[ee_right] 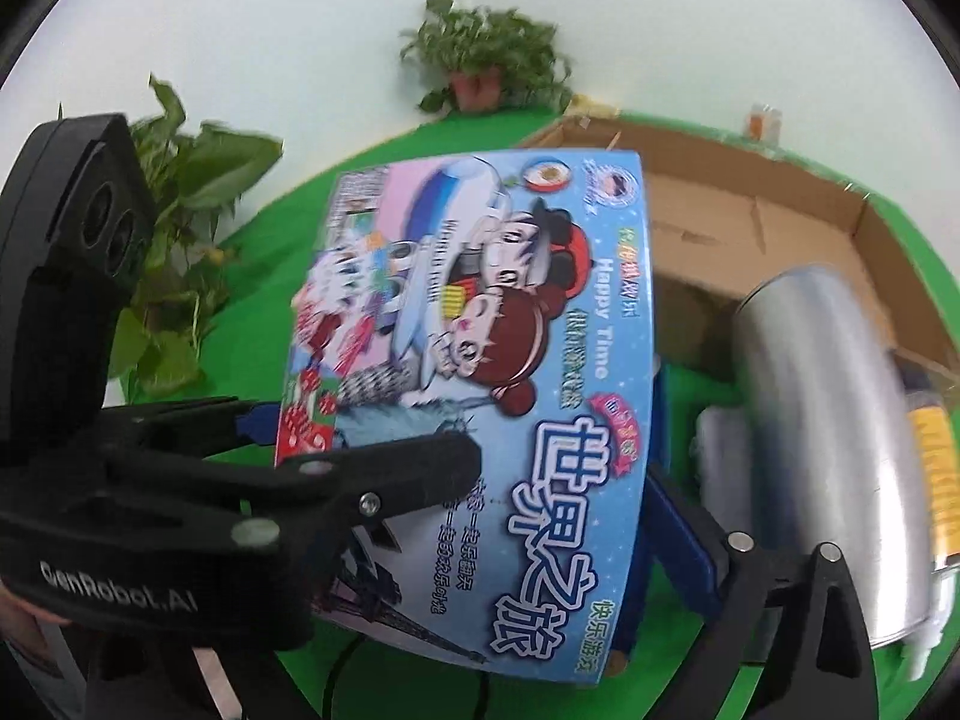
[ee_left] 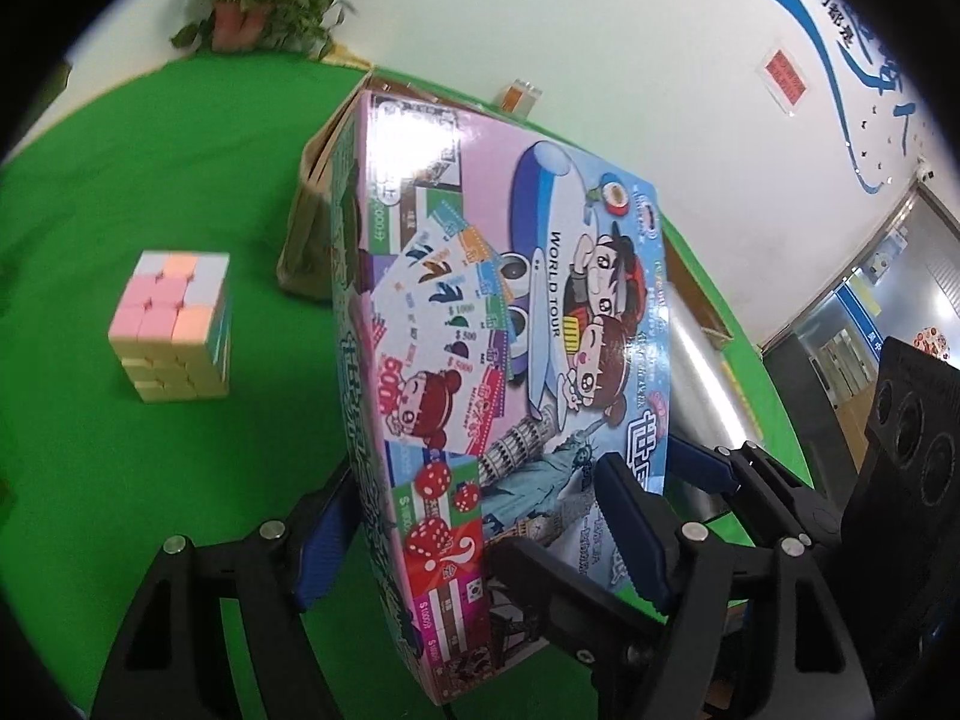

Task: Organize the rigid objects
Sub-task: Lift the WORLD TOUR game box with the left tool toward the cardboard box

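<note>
A colourful board game box [ee_left: 480,324] is held tilted above the green table. My left gripper [ee_left: 480,534] is shut on its lower end, one blue-padded finger on each side. The same box [ee_right: 480,360] fills the right wrist view, with my right gripper [ee_right: 600,516] around its near edge; its right blue finger [ee_right: 678,528] lies against the box side, its left finger is hidden. The left gripper's black body [ee_right: 240,480] shows at the left there. A pastel puzzle cube [ee_left: 171,327] stands on the table to the left.
An open cardboard box [ee_right: 750,210] lies behind the game box. A shiny metal cylinder [ee_right: 834,432] lies at its front right edge. Potted plants [ee_right: 486,60] stand at the table's back by the white wall. The green table [ee_left: 150,150] spreads left.
</note>
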